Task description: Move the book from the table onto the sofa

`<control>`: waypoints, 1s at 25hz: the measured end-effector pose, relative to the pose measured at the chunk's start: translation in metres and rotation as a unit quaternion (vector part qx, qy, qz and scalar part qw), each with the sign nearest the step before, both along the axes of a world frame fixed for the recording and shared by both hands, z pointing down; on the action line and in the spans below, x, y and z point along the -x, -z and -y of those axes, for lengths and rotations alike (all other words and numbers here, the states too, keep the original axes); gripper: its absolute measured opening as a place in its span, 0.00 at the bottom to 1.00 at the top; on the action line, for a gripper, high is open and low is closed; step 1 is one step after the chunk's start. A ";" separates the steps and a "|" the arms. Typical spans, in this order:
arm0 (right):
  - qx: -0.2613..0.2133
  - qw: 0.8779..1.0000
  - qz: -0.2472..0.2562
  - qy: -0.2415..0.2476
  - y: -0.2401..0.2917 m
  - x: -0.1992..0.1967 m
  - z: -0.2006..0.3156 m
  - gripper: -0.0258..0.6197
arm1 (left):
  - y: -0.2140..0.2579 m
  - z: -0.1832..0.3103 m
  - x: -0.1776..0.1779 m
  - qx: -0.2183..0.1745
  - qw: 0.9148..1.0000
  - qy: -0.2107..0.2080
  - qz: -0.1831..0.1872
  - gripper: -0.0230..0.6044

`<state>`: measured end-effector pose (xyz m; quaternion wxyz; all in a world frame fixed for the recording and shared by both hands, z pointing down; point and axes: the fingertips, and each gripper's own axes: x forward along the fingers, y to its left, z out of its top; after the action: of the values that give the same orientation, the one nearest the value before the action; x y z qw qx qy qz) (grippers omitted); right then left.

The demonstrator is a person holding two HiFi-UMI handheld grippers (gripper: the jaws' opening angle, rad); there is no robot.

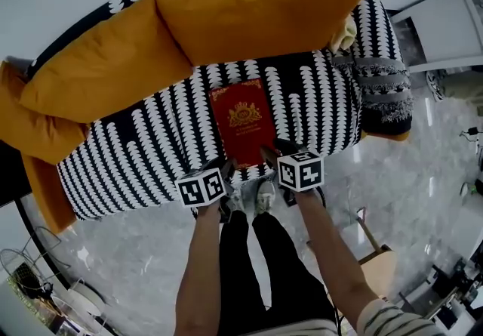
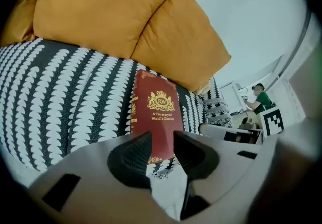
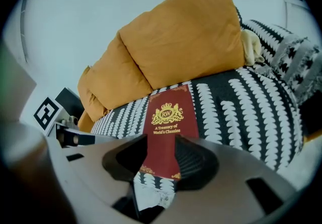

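The book (image 1: pixel 243 121), dark red with a gold crest and the title "A Treasury of World's Classics", lies flat and face up on the seat of the sofa (image 1: pixel 143 146). The seat wears a black cover with rows of white marks. In the head view the book sits near the middle of the seat, its long side running from 12 to 6 o'clock with a slight lean. Two orange cushions stand against the back, one at the book's 12 o'clock (image 1: pixel 256 2) and one at its 10 o'clock (image 1: pixel 98 63). A fringed patterned throw (image 1: pixel 381 78) hangs over the arm at 3 o'clock.

The left gripper (image 1: pixel 224 167) is at the book's 7 o'clock corner and the right gripper (image 1: pixel 273 152) at its 5 o'clock corner. Both point down toward the near edge.

In the left gripper view, the left gripper's fingers (image 2: pixel 133 155) stand a narrow gap apart. The book's near edge shows through the gap and beyond it, and the pads do not clamp it. The right gripper view shows the same: its fingers (image 3: pixel 193 160) are narrowly apart, with the red cover visible between and past them, lying loose on the seat.

Each gripper view catches the other gripper at its side. At 6 o'clock in the head view, the person's black trousers and shoes (image 1: pixel 264 195) stand on a grey marbled floor (image 1: pixel 151 266).
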<state>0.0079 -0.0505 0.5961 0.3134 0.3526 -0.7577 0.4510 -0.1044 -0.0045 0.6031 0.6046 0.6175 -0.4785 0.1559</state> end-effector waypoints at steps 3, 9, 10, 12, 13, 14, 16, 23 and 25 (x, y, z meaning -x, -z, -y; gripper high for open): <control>-0.008 1.000 0.004 -0.004 0.009 0.001 -0.004 0.26 | 0.009 0.000 0.000 -0.011 1.000 -0.002 0.005 0.22; -0.022 1.000 0.005 -0.019 0.029 -0.001 -0.015 0.15 | 0.031 -0.009 -0.007 -0.028 1.000 0.001 0.009 0.13; -0.026 0.999 0.003 -0.021 0.032 -0.001 -0.016 0.13 | 0.035 -0.010 -0.008 -0.031 0.999 0.001 0.009 0.12; -0.033 0.999 0.000 -0.023 0.039 -0.001 -0.018 0.09 | 0.042 -0.013 -0.009 -0.037 0.999 0.002 0.010 0.09; -0.037 0.999 0.000 -0.025 0.043 -0.001 -0.020 0.08 | 0.047 -0.014 -0.010 -0.041 0.999 0.001 0.010 0.08; -0.039 0.999 0.000 -0.026 0.047 0.000 -0.022 0.08 | 0.052 -0.017 -0.011 -0.045 0.999 -0.001 0.010 0.06; -0.045 0.998 0.005 -0.032 0.058 0.002 -0.026 0.06 | 0.063 -0.020 -0.013 -0.055 0.998 -0.011 0.012 0.05; -0.071 0.997 0.021 -0.034 0.100 0.014 -0.041 0.06 | 0.107 -0.022 -0.013 -0.098 0.995 -0.007 0.018 0.04; -0.078 0.996 0.021 -0.037 0.112 0.015 -0.044 0.06 | 0.119 -0.022 -0.014 -0.107 0.994 -0.010 0.024 0.04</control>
<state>-0.0066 -0.0063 0.4839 0.2522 0.3941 -0.7836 0.4086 -0.0900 0.0172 0.4839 0.5223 0.6790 -0.5006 0.1244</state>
